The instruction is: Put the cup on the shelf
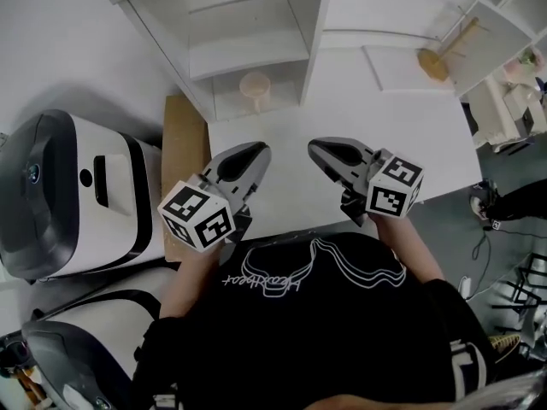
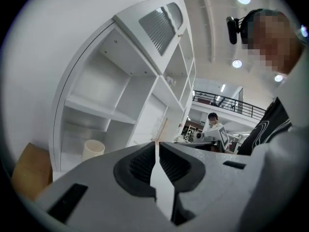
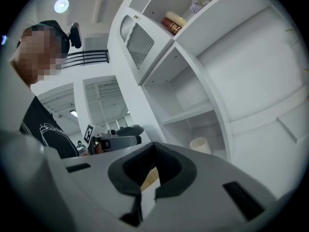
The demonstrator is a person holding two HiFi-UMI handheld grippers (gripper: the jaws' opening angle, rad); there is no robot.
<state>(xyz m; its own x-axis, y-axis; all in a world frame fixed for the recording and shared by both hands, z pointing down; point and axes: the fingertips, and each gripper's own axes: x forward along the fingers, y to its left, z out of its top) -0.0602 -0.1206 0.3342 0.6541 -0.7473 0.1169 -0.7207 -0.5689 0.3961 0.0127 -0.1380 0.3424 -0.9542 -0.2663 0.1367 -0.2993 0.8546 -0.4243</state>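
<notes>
A pale cream cup [image 1: 255, 88] stands upright in the lowest compartment of the white shelf unit [image 1: 248, 54], also seen as the cup [image 2: 92, 149] in the left gripper view and the cup [image 3: 200, 145] in the right gripper view. My left gripper [image 1: 261, 149] hovers over the near part of the white table [image 1: 342, 118], well short of the cup, jaws together with nothing between them. My right gripper [image 1: 316, 146] hangs beside it, close to my chest, its jaws meeting at the tips and empty.
Two white and grey machines [image 1: 68, 195] stand at the left, with a wooden board [image 1: 184, 143] between them and the table. A wooden utensil [image 1: 436, 58] lies at the back right. Tins and flowers [image 3: 171, 23] sit on an upper shelf. A person [image 2: 212, 120] is far off.
</notes>
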